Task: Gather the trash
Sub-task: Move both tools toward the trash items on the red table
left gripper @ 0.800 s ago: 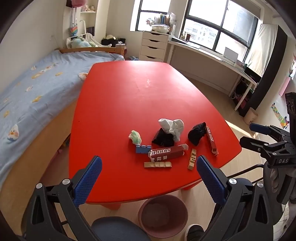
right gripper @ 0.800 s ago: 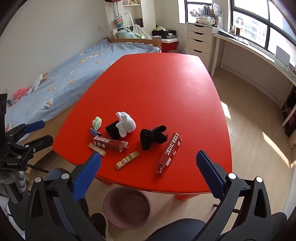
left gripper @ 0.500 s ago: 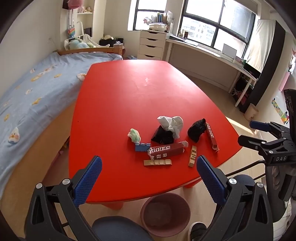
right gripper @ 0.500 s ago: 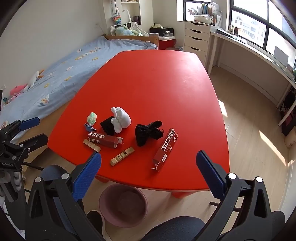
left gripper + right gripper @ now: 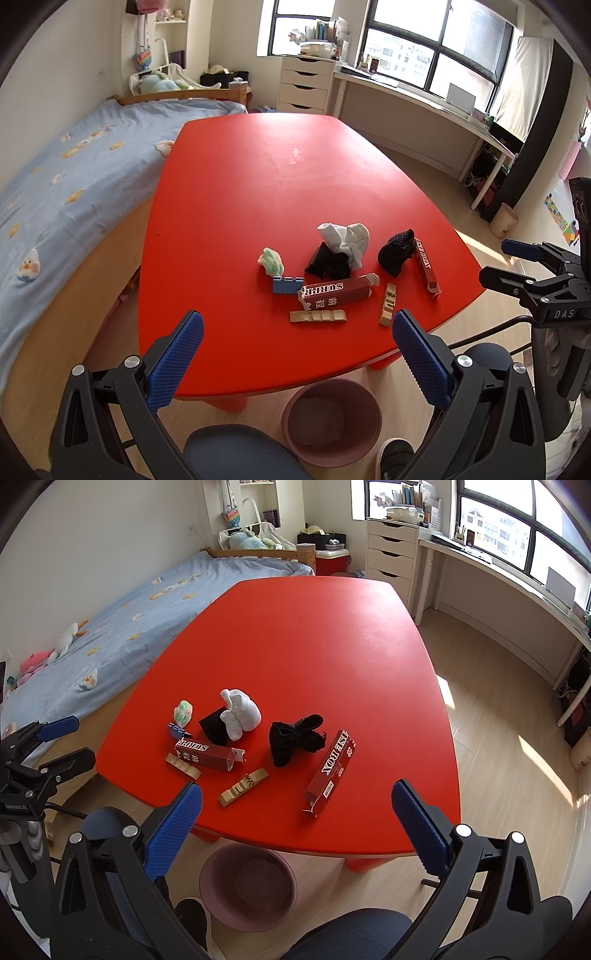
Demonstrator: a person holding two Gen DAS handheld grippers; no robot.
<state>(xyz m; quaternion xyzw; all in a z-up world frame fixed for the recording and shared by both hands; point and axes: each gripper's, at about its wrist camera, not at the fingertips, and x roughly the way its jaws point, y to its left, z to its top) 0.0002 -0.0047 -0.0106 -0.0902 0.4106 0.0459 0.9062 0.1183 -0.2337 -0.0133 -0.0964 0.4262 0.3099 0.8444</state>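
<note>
Both claws spread wide, empty: left claw (image 5: 297,360), right claw (image 5: 297,830), blue dimpled pads. Ahead on glossy red worktop (image 5: 314,635), trash cluster: two maroon cartons (image 5: 208,755), two tan wooden strips (image 5: 243,787), white wad (image 5: 240,713), black wad (image 5: 295,738). Round pink bin (image 5: 247,888) on floor below.

The dark red rectangular cardboard carton (image 5: 337,294) lying on the red surface (image 5: 258,192) carries white capitals reading "SURPR", with white Chinese characters on the side below that are too small to read surely. The long narrow dark red cardboard box (image 5: 330,767) near the surface's edge shows white capitals "SE BOX" along its top; the same box (image 5: 425,263) is unreadable from the left camera. The black claw body (image 5: 561,314) at that view's right edge bears "DAS".
</note>
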